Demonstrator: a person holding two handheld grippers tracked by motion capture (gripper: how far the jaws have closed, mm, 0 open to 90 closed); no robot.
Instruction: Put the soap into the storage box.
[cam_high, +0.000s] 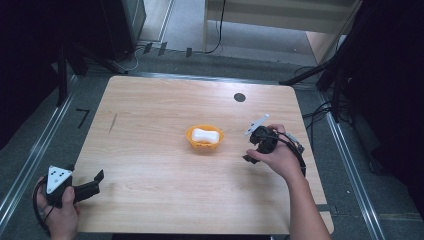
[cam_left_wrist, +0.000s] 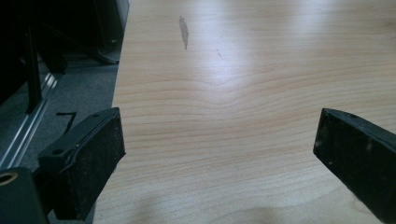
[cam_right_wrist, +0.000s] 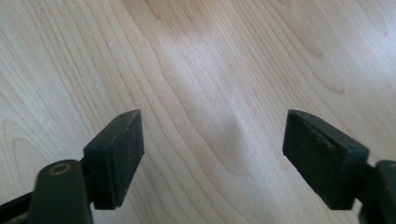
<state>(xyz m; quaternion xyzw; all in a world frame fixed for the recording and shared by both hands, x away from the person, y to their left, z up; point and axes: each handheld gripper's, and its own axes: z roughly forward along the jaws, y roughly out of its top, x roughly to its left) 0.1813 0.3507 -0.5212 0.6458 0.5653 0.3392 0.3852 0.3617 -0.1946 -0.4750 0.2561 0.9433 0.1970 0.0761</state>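
Note:
An orange bowl stands a little right of the table's middle, with a white, bone-shaped object lying in it. My right gripper is held just right of the bowl, tilted down at the wood. In the right gripper view my right gripper is open, with only bare table between its black pads. My left gripper rests at the front left corner, pointing right. It stands open over bare wood beside the table's left edge.
A round black hole sits near the far right of the wooden table. A dark streak marks the left side. Metal rails and cables run on the floor around the table.

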